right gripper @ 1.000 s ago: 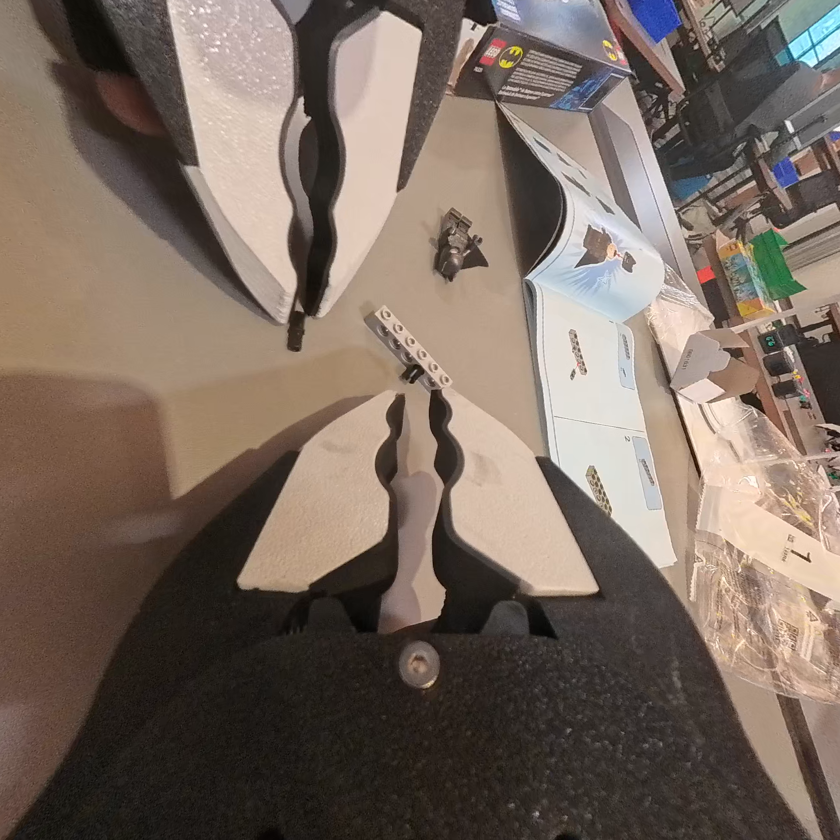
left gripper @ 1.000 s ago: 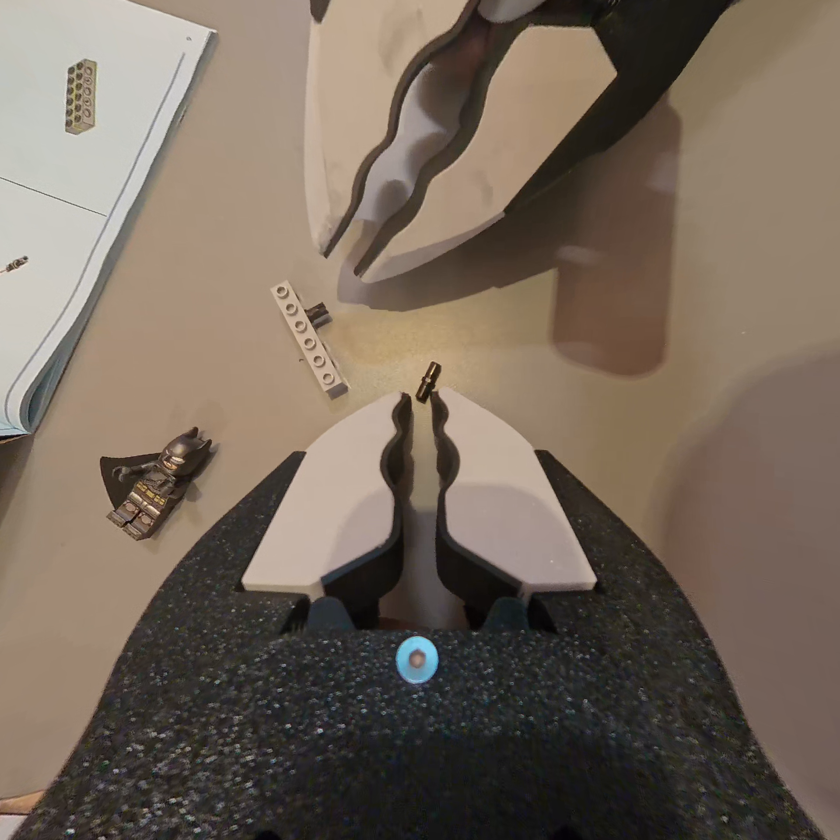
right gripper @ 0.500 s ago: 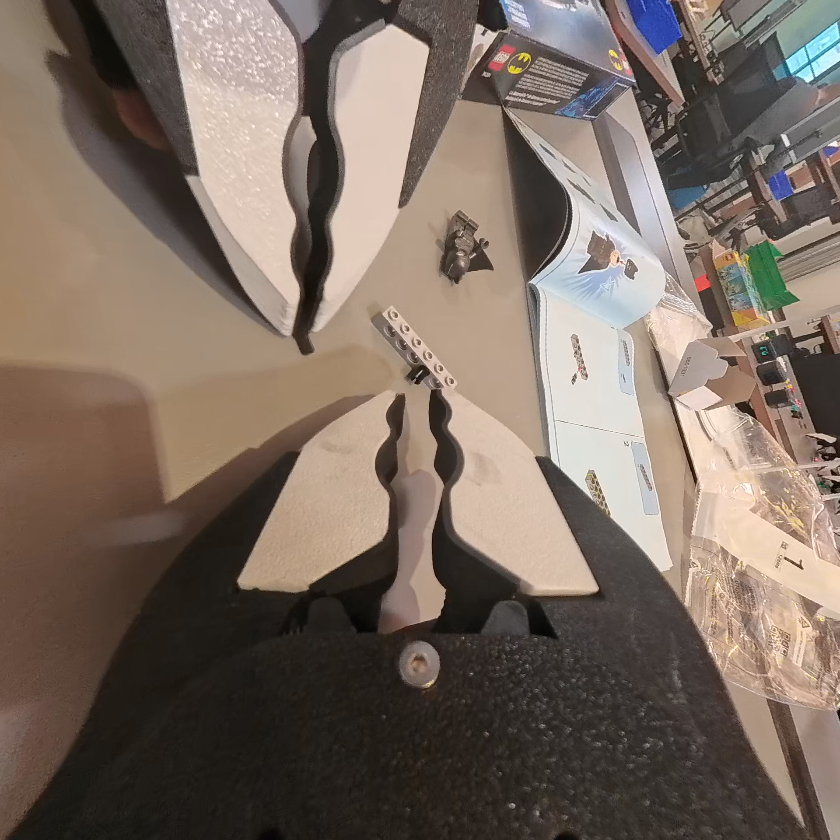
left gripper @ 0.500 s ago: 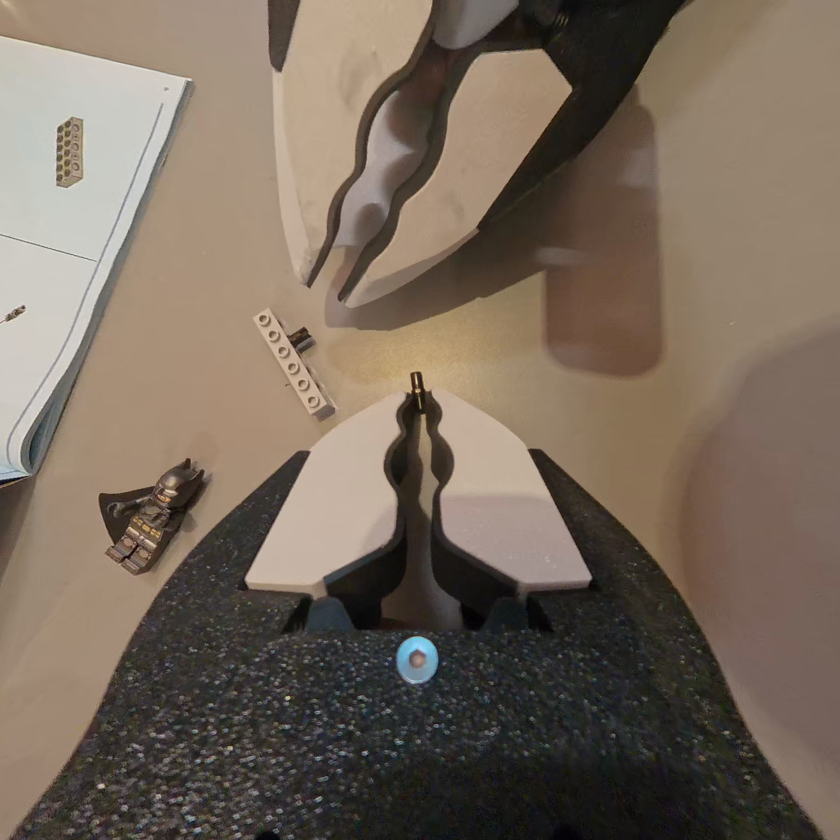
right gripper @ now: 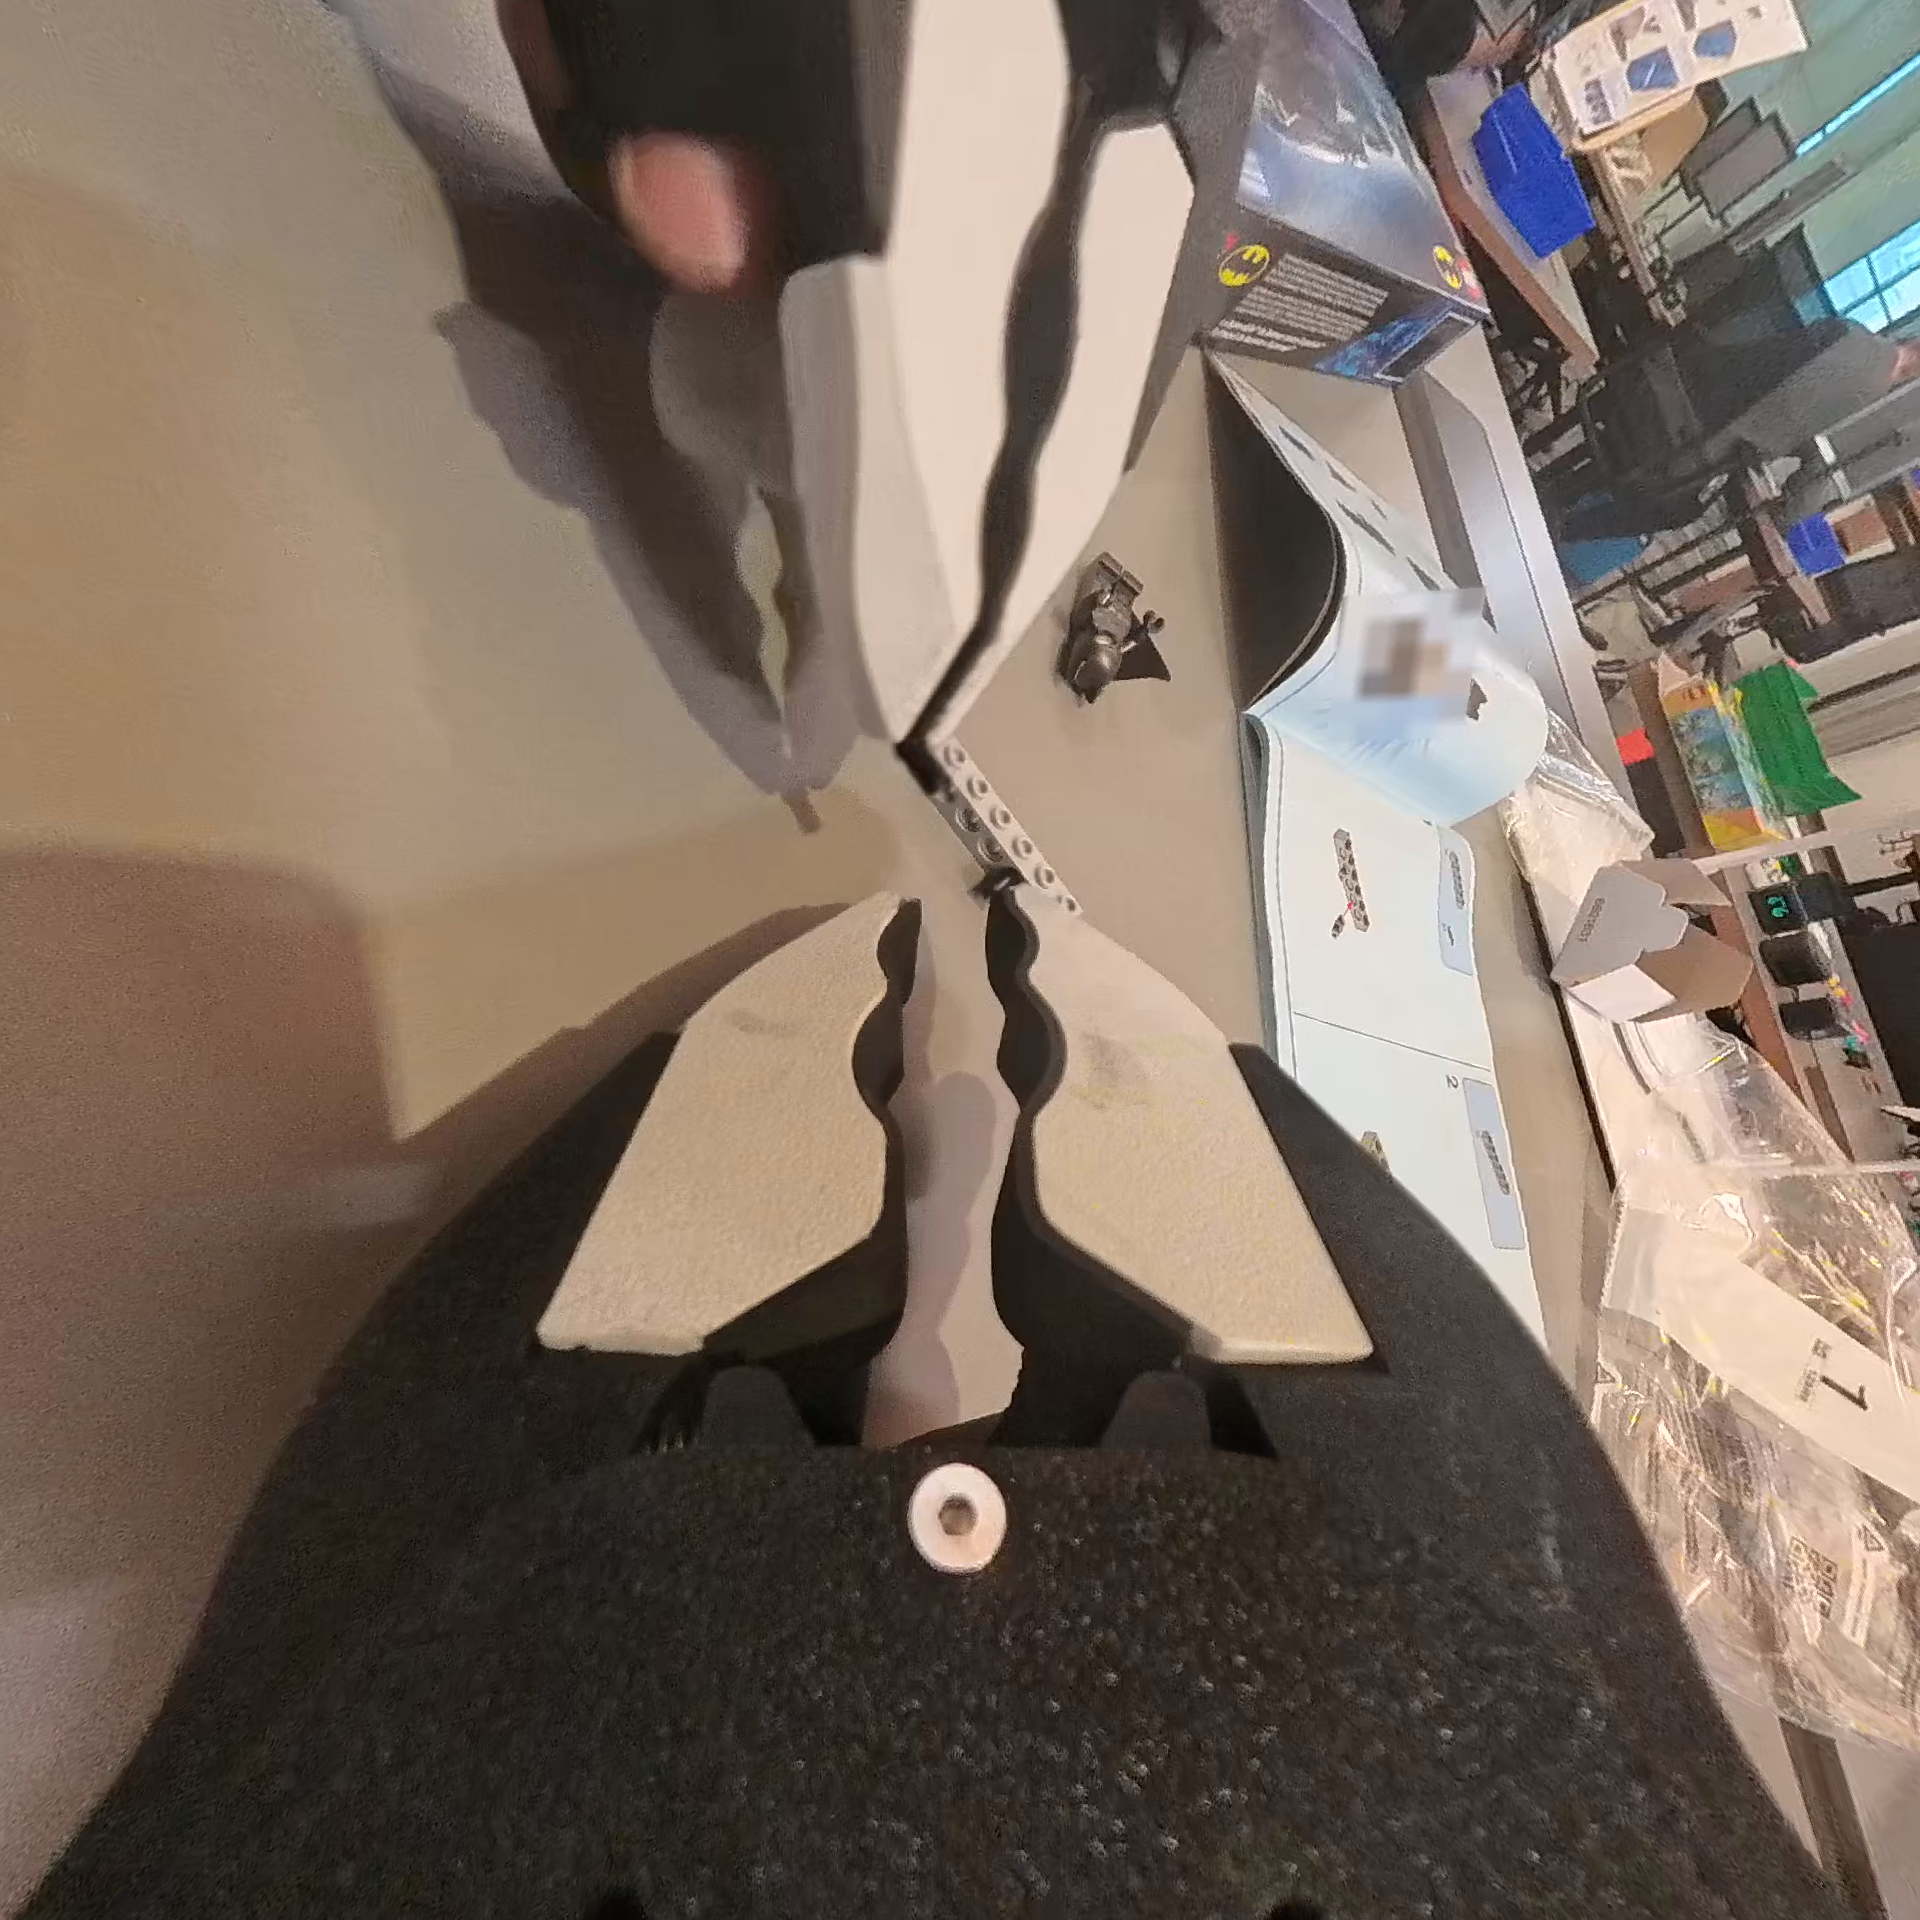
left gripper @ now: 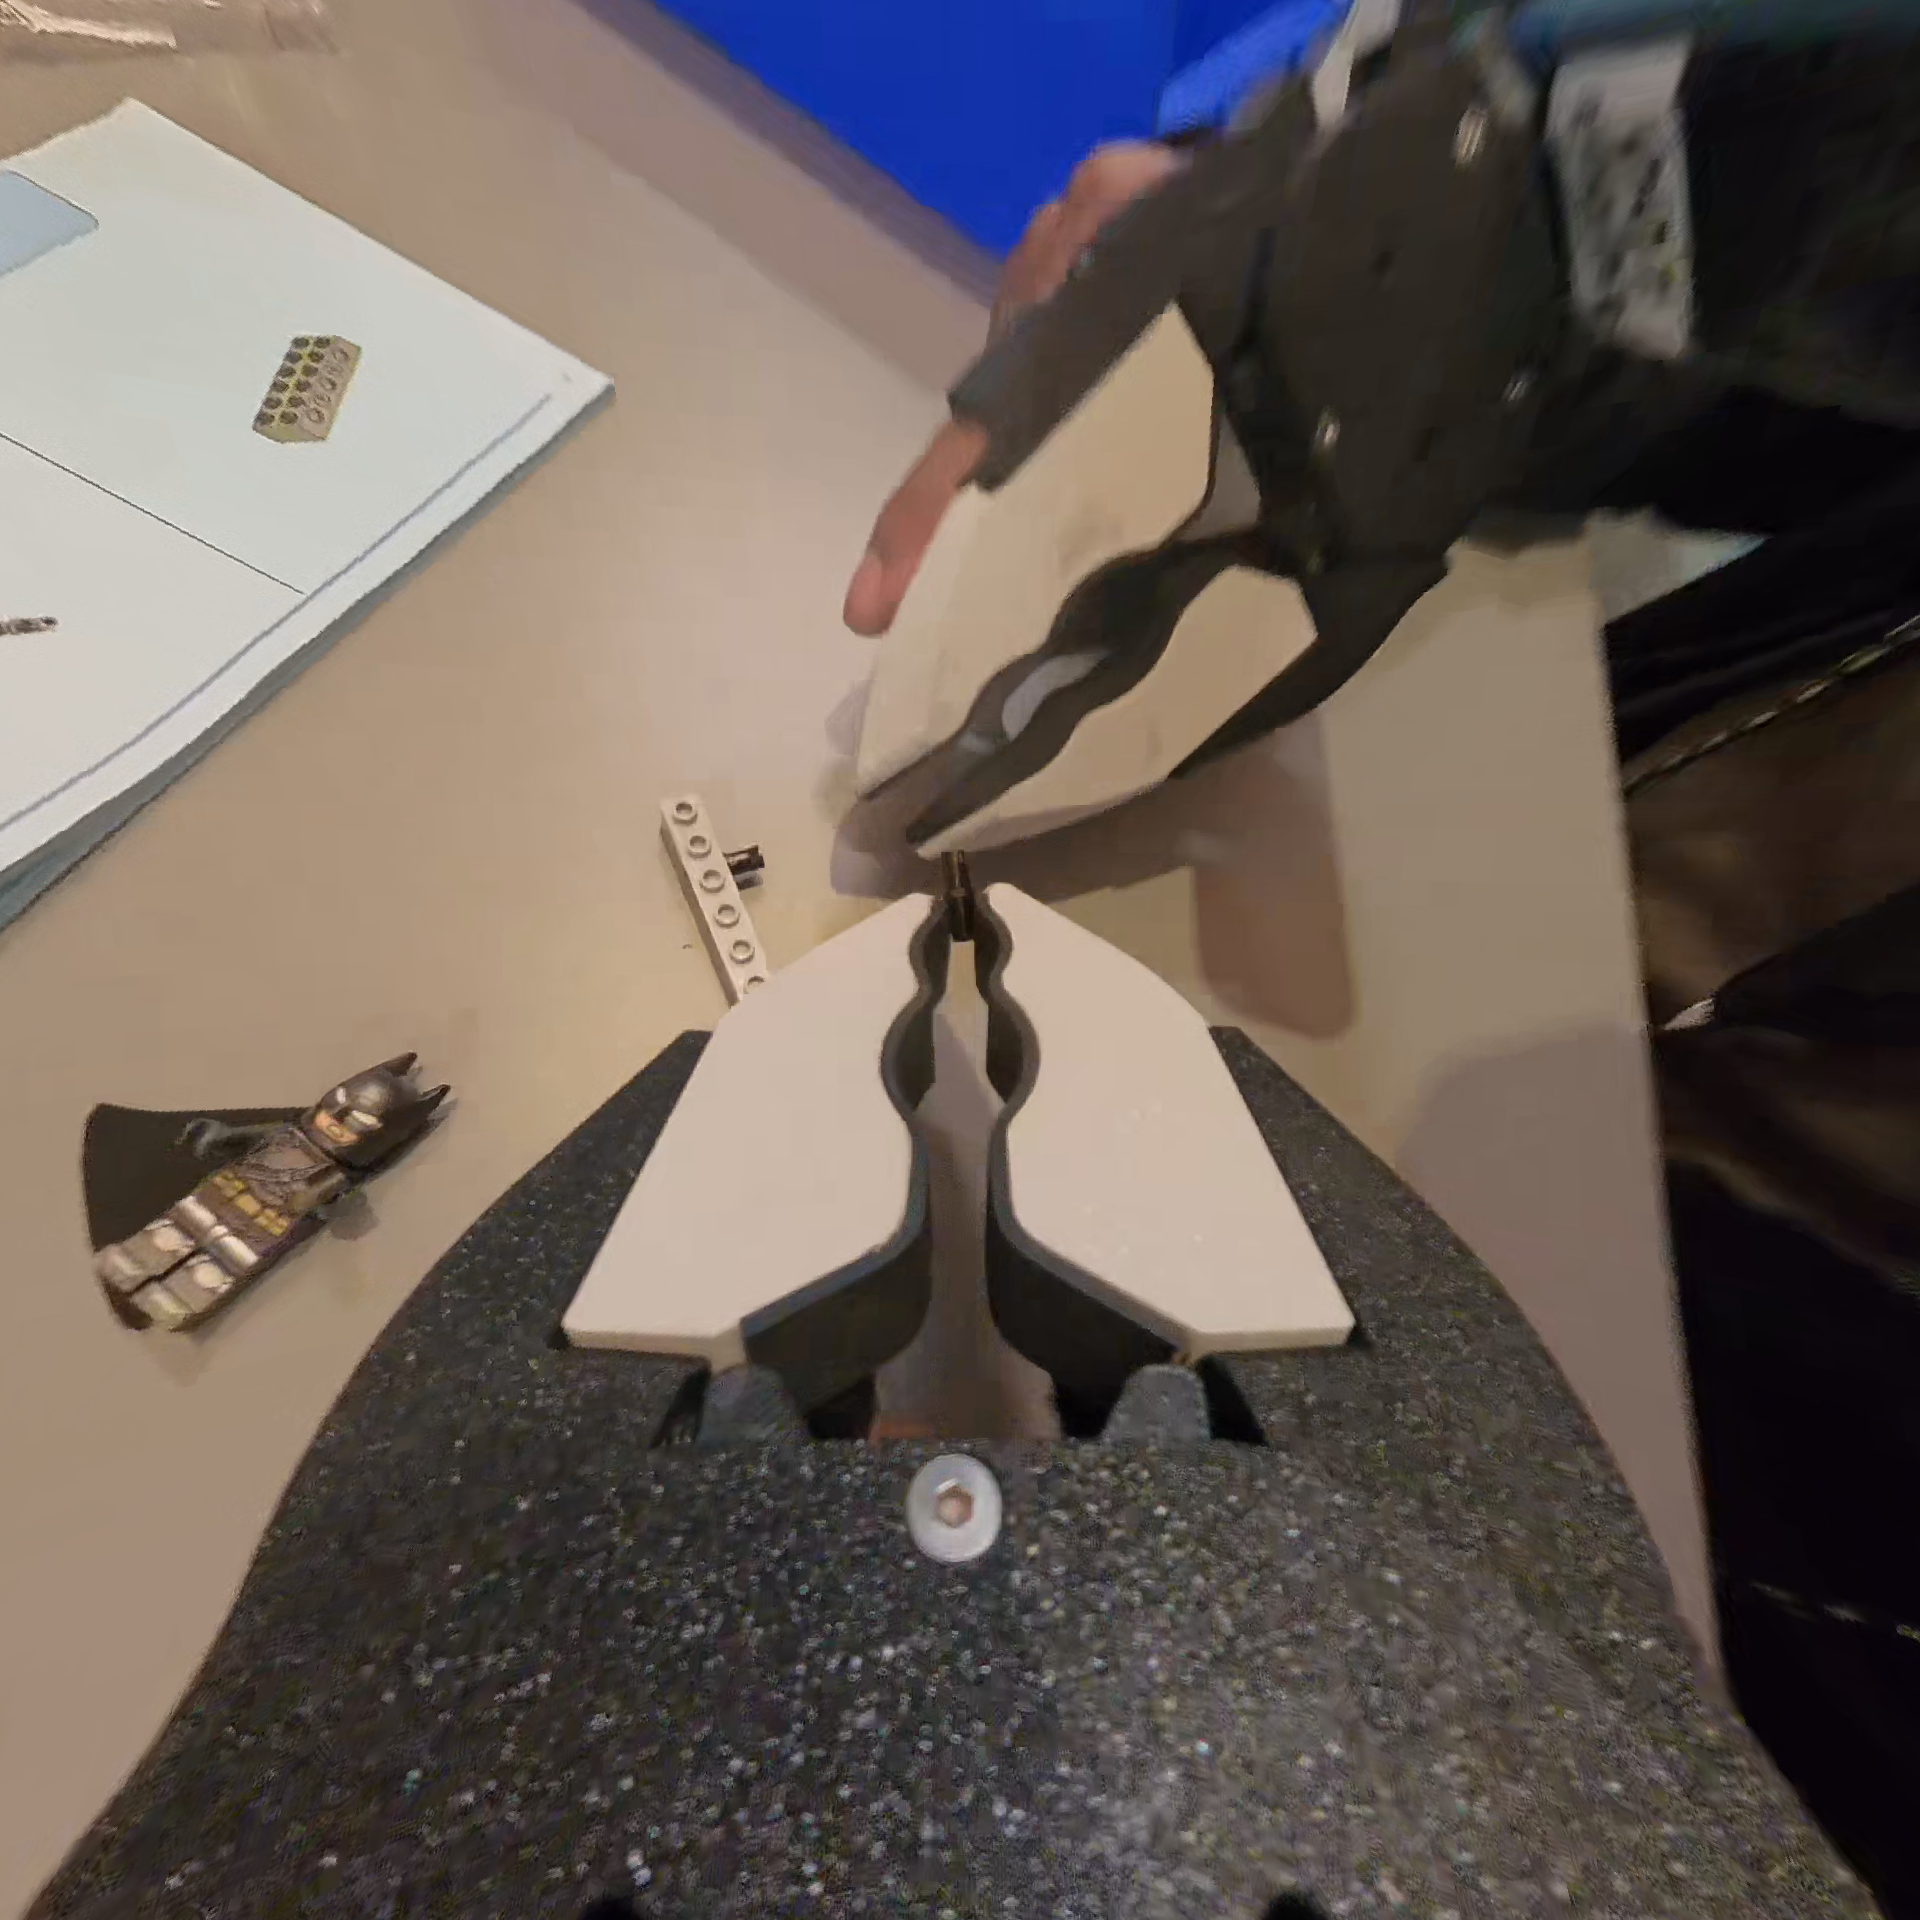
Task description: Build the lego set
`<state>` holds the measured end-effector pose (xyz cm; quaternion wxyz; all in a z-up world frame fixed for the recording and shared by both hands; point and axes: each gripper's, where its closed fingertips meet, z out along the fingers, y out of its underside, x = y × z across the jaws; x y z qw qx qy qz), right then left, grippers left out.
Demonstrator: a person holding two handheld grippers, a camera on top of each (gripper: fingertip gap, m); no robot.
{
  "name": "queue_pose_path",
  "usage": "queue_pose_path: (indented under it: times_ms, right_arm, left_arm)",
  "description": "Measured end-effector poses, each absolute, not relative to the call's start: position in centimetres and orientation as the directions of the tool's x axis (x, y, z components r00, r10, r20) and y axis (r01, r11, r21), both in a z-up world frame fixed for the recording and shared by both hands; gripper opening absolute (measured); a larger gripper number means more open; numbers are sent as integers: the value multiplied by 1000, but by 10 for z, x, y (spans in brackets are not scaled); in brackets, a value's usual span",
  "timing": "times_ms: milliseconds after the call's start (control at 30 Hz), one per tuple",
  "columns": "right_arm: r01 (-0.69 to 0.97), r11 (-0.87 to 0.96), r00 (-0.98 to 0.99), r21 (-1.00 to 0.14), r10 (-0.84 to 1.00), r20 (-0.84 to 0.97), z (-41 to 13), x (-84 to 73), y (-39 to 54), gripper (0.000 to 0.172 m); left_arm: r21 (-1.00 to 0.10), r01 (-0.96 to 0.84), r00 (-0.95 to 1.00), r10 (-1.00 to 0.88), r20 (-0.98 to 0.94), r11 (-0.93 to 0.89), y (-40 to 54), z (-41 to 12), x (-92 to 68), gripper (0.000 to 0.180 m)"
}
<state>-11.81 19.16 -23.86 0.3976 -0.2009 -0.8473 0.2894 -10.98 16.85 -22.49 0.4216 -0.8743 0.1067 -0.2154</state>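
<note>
Two claws are meeting over the table (left gripper: 436, 831). Left claw (left gripper: 958, 914) is pinching a small black pin (left gripper: 957, 902) at its tips. Right claw (right gripper: 951, 909) is standing narrowly parted, bare, just beside a grey studded beam (right gripper: 1003, 831) bearing another black pin (right gripper: 995, 885). Farther out are lying a minifigure (left gripper: 260, 1195), a booklet (left gripper: 208, 499) and clear bags (right gripper: 1766, 1403) holding small parts.

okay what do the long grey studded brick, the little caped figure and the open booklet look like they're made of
Grey brick: looks like hard moulded plastic, matte, with crisp studs and side holes.
Caped figure: probably glossy plastic, with highlights on its dark cowl and printed torso; the flat black cape may be fabric or thin sheet, can't tell.
Booklet: paper, pale blue pages with stacked page edges.
</note>
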Motion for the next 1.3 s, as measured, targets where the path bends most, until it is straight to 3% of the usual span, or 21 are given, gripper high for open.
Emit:
queue_pose_path:
  times_ms: [267, 467, 867, 1300]
  right_arm:
    - [97, 749, -603, -655, 568, 560, -237, -117, 191, 14]
    - [85, 748, -600, -658, 566, 565, -236, -117, 190, 14]
    - [-53, 667, -580, -743, 586, 567, -210, -114, 187, 16]
    - [-160, 656, -620, -738, 515, 592, -207, -100, 169, 19]
  left_arm:
    - [-709, 365, 673, -355, 649, -603, 170, -200, -112, 4]
    - [-642, 494, 534, -379, 756, -586, 171, -187, -113, 4]
    - [-650, 419, 591, -353, 725, -634, 170, -201, -106, 4]
    - [-679, 312, 643, -379, 666, -664, 166, -210, -95, 4]
